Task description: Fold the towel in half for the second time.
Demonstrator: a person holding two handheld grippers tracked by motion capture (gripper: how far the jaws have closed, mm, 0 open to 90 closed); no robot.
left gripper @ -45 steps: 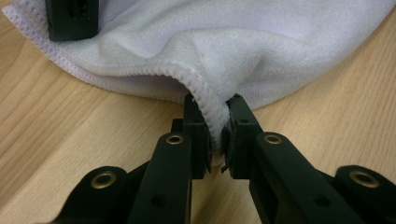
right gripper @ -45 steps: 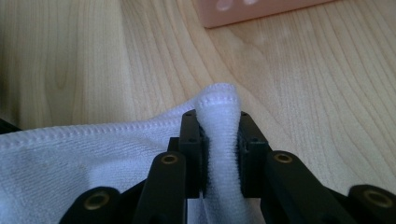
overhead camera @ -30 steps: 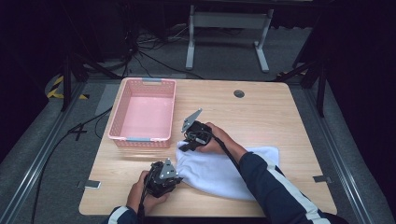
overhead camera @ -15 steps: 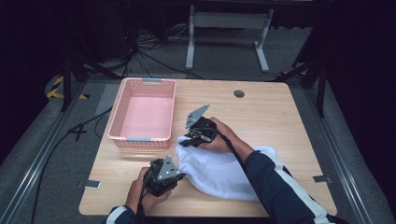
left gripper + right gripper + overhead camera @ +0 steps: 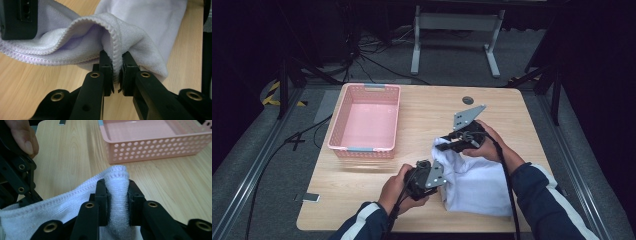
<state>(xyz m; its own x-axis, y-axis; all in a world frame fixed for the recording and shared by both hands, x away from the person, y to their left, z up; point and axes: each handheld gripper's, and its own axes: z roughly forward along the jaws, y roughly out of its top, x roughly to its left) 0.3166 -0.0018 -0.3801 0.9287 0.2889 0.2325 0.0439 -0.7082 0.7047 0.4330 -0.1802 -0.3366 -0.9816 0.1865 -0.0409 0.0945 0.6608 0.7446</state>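
Both grippers are clamped on the hem of the white towel [image 5: 472, 182], in the lower right part of the high view. The left gripper [image 5: 435, 176] and the right gripper [image 5: 443, 145] pinch separate spots, probably to lift one edge evenly toward the pink basket [image 5: 365, 149]. Their jaws are nearly closed. The sleeve hides the towel's far side.

A pink basket [image 5: 365, 120] sits on the desk [image 5: 422, 107] near its far left corner, its long sides running toward the near edge; its perforated wall [image 5: 155, 147] is seen up close. A dark round grommet [image 5: 468, 100] is set near the far edge. A small grey tag [image 5: 310, 198] lies at the near left corner. Cables [image 5: 377, 65] trail over the floor beyond.
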